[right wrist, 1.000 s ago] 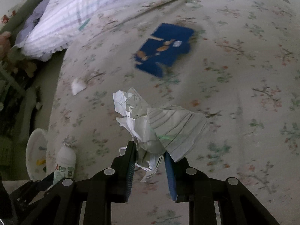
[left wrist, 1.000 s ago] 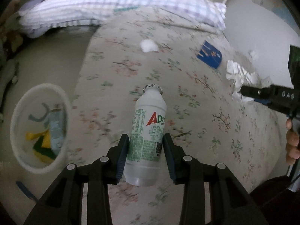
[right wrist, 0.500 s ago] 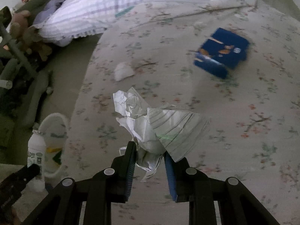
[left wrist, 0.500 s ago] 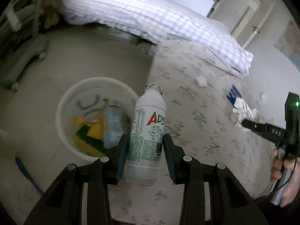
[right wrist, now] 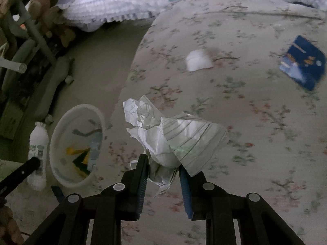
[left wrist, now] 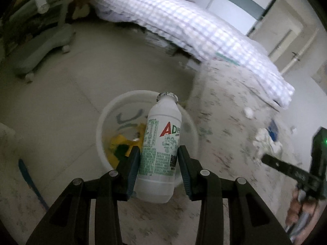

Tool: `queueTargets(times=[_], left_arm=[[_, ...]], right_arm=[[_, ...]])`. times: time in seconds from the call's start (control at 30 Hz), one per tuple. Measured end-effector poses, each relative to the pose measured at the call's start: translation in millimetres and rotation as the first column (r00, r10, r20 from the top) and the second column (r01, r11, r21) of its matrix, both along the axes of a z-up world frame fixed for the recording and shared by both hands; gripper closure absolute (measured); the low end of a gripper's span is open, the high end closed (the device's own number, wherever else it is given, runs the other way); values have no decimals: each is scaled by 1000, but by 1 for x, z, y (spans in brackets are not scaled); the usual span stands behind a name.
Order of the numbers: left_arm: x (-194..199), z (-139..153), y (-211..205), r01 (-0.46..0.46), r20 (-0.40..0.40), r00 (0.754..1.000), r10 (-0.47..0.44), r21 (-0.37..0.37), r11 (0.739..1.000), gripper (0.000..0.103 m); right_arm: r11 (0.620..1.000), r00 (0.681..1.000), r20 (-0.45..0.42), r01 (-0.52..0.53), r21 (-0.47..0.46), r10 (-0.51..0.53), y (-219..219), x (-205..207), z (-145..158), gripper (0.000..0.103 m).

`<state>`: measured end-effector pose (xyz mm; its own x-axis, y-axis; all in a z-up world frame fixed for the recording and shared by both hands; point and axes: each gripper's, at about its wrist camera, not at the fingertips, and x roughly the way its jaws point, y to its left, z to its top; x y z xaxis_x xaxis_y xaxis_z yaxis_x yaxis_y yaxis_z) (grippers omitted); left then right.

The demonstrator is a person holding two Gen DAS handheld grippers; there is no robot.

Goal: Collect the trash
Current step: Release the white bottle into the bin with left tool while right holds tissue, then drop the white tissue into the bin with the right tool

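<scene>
Left claw (left wrist: 159,163) clamped on bottle (left wrist: 161,143), swung off bed to above bin (left wrist: 102,122); drop likely next. Right claw (right wrist: 163,175) pinching paper wad (right wrist: 173,136) over bed (right wrist: 255,112). Bin contents blurred, maybe wrappers.

Both grippers full, both clamped
Left gripper (left wrist: 159,163) is closed around the bottle (left wrist: 161,143), pointing down; right gripper (right wrist: 163,175) pinches the crumpled paper (right wrist: 175,138), fingers nearly together.
</scene>
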<state>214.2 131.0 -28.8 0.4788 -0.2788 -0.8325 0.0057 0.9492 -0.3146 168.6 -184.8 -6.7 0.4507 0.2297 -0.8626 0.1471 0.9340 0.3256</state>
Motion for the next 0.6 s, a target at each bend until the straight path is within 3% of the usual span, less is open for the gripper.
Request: queueTargets(times=[0.03,0.1,0.17,0.33,0.5,0.6], left_arm=[[3,-3,3,-16,-17,1000,16,4,1000,60],[5,-10,10,-58,-55,997,59,18,998,36],[3,-11,16,-73,-55,996,74,29,997,27],[-11,-9,27,-90,-51,994,96,117,989,16],[-30,-10,44,-120,-74,988,138,209,970,16],[-38,-13,52,-126,-82,986,148,220,967,15]], right_arm=[[1000,1000,-2,-5,2,5,5,2,-2,76],[1000,1000,-2,-20,11,20,14,7,-6,76],[999,999,1,-35,16,35,25,11,-8,76],[997,998,-2,-69,34,70,48,19,-14,75],[993,994,3,-109,53,109,79,31,-23,75],[989,992,-1,-123,81,123,99,38,-32,74]])
